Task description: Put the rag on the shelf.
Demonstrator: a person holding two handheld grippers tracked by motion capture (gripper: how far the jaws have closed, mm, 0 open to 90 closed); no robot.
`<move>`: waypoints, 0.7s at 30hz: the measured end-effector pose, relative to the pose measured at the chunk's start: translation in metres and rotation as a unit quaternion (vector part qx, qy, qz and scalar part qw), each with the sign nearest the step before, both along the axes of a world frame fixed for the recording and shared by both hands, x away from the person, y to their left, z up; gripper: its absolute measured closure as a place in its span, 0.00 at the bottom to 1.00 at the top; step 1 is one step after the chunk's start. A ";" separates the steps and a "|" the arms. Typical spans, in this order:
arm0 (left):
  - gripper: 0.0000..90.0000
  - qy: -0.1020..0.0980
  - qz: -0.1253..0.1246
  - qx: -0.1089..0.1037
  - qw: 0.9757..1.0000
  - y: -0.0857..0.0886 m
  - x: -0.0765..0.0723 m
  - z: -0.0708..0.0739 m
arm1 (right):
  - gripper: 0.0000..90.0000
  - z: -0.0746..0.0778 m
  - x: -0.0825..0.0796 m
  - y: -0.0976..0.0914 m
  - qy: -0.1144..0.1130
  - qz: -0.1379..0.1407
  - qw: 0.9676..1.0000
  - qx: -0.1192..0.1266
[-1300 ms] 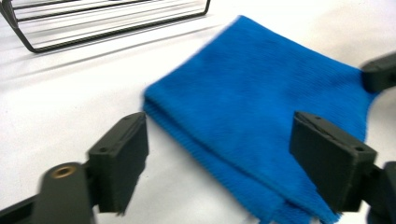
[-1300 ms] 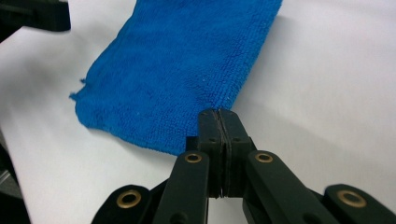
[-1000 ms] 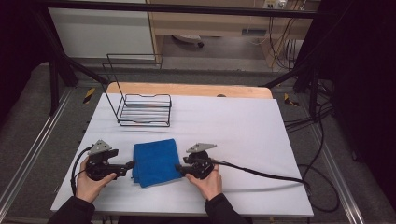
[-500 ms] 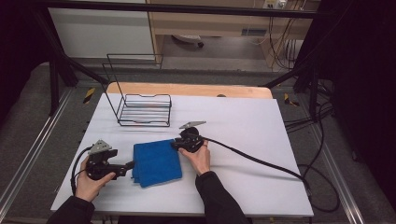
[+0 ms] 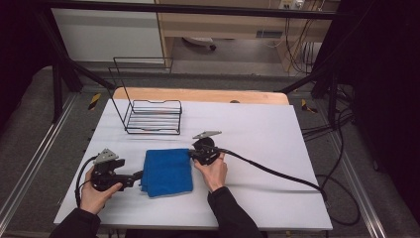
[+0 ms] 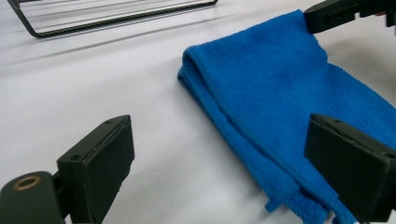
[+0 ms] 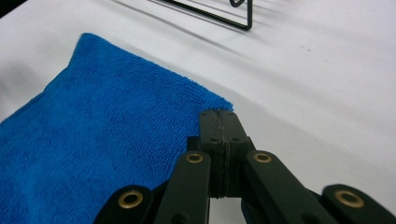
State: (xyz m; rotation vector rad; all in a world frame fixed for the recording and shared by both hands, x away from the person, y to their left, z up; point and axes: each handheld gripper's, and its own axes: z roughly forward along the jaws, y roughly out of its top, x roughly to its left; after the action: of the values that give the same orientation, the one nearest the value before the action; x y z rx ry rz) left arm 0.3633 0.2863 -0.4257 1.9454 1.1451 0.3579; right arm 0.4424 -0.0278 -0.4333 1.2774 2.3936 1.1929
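Blue cloth (image 5: pixel 167 171) flat on tabletop (image 5: pixel 277 148), at 6 o'clock from wire rack (image 5: pixel 152 117).

Right tongs (image 7: pixel 218 122) just pressed together at cloth's 1 o'clock corner; can't tell if cloth is pinched. Check before lifting.

Left tongs (image 6: pixel 233 163) spread at 8 o'clock corner; slide in low, then squeeze.

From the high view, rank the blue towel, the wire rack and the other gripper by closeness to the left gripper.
Measured from the left gripper, at the table's near left:
1. Blue towel, right beside its fingers.
2. Right gripper, at the towel's far right corner.
3. Wire rack, farther back on the table.

Wire rack (image 5: pixel 152 116) blocks the far left (table's right half lies open).
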 end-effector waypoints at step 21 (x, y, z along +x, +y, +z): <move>0.24 -0.007 0.022 -0.015 1.000 -0.001 0.020 0.009 | 0.25 0.014 -0.014 -0.047 -0.059 0.055 0.996 0.037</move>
State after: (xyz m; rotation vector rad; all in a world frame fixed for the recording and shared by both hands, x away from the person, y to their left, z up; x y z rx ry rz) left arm 0.3829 0.2852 -0.4167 1.8913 1.1801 0.3758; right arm 0.4288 -0.0747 -0.4194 1.0749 2.3813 1.3578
